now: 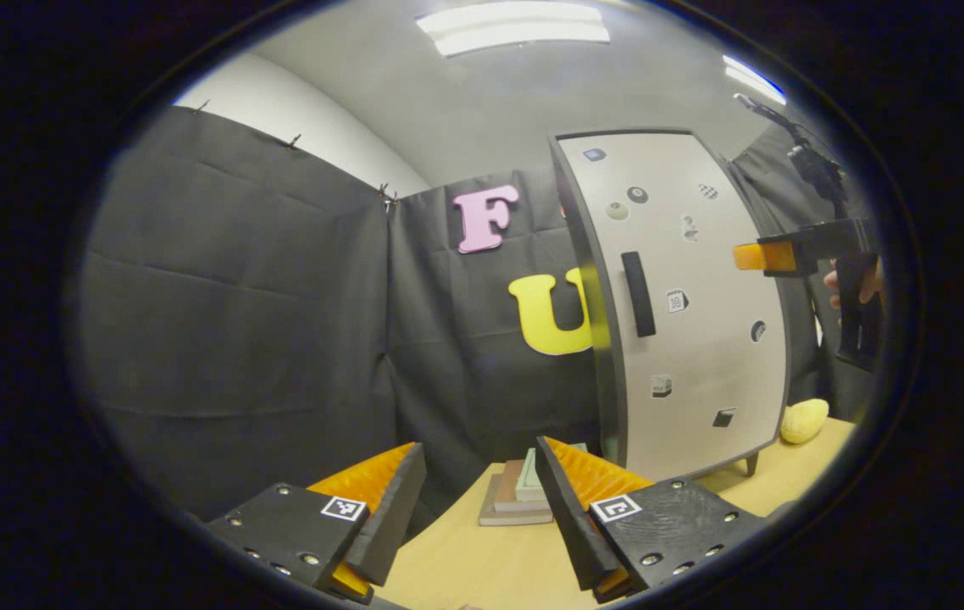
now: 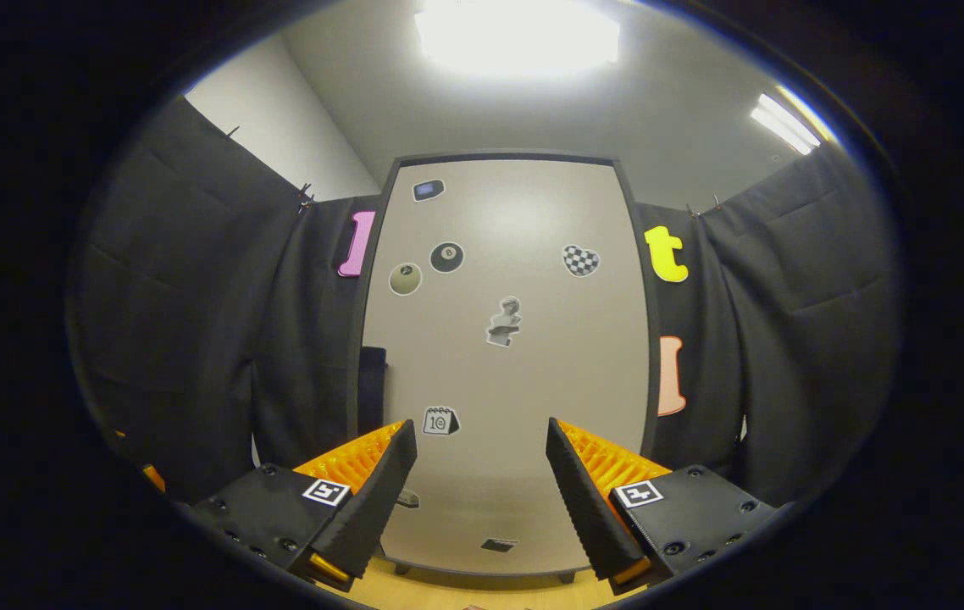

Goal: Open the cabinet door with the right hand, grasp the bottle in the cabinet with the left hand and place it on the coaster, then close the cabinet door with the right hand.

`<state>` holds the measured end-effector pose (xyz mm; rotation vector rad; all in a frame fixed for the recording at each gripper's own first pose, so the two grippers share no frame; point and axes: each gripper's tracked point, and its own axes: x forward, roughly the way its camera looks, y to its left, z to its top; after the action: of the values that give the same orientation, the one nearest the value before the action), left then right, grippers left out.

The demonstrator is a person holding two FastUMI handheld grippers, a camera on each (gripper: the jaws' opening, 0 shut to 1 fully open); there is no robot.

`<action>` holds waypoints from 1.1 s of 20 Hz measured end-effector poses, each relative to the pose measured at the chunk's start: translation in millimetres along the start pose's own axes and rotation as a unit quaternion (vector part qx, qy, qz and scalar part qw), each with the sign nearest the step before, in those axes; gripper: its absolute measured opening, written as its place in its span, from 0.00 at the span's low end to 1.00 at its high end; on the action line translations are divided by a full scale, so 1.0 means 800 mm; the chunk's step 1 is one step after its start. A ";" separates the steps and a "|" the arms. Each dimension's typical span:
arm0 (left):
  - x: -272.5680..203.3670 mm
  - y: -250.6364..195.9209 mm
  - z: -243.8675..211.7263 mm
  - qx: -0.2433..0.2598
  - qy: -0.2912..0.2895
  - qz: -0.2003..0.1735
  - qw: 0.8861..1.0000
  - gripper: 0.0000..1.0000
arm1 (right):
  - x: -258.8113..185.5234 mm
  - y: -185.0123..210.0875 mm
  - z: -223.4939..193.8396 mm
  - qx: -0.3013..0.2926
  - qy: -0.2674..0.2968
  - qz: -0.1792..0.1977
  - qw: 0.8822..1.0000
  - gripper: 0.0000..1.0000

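- In the left gripper view, the left gripper (image 1: 478,474) is at the bottom, low over the wooden table (image 1: 465,568). Its two fingers stand wide apart and nothing is between them.
- Between these fingers, farther on the table, lies a small stack of flat square pieces (image 1: 520,496), brown below and pale green on top. It can be the coaster, but I cannot tell for sure.
- To the right of the stack stands the cabinet (image 1: 685,322) on short legs. Its pale door is closed, so the bottle inside is hidden.
- The black handle (image 1: 638,294) is upright near the left edge of the door, and small stickers are spread over the door.
- A yellow round object (image 1: 804,420) lies on the table just beside the right side of the cabinet.
- At the far right, the right gripper (image 1: 745,256) is held by a hand (image 1: 850,284) at the height of the handle, in front of the right part of the door. From here I cannot tell if it touches the door.
- In the right gripper view, the right gripper (image 2: 480,462) faces the closed door (image 2: 516,373) directly. Its fingers are wide apart and hold nothing.
- The handle (image 2: 372,390) shows at the left edge of the door, to the left of the left finger and apart from it.
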<state>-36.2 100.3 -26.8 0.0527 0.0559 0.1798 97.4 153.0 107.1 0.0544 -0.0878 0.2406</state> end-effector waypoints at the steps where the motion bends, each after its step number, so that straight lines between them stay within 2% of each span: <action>1: -0.001 0.012 -0.005 -0.001 0.003 0.008 1.000 0.81 | 0.011 0.014 0.003 0.000 0.001 0.004 1.000 0.98; 7: -0.009 0.090 -0.025 0.010 0.014 0.060 0.998 0.81 | 0.073 0.089 -0.003 0.009 0.027 0.028 0.999 0.98; 11: -0.014 0.136 -0.033 0.009 0.019 0.092 0.996 0.81 | 0.110 0.117 -0.028 0.001 0.054 0.024 0.998 0.98; 12: -0.016 0.145 -0.034 0.007 0.021 0.098 0.995 0.78 | 0.119 0.120 -0.033 -0.002 0.060 0.018 0.998 0.96; 15: -0.019 0.172 -0.042 0.004 0.026 0.113 0.993 0.78 | 0.139 0.130 -0.048 -0.011 0.074 0.011 0.997 0.91; 16: -0.021 0.176 -0.042 0.006 0.027 0.116 0.993 0.78 | 0.145 0.134 -0.052 -0.010 0.081 0.011 0.997 0.85; 17: -0.024 0.180 -0.043 0.006 0.027 0.118 0.993 0.78 | 0.150 0.134 -0.056 -0.010 0.085 0.004 0.996 0.83; 18: -0.026 0.184 -0.043 0.006 0.026 0.118 0.993 0.78 | 0.155 0.132 -0.058 -0.007 0.088 -0.004 0.996 0.69; 20: -0.028 0.185 -0.041 0.008 0.024 0.116 0.993 0.81 | 0.163 0.138 -0.070 0.005 0.109 0.001 0.994 0.55; 21: -0.028 0.186 -0.042 0.010 0.022 0.114 0.993 0.81 | 0.162 0.140 -0.074 0.015 0.118 -0.001 0.993 0.57; 22: -0.029 0.187 -0.041 0.011 0.021 0.113 0.993 0.81 | 0.166 0.141 -0.075 0.024 0.124 -0.004 0.992 0.43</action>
<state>-87.7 244.2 -49.6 0.0771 0.0938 0.4062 203.3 297.6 64.9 0.0713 0.1659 0.2401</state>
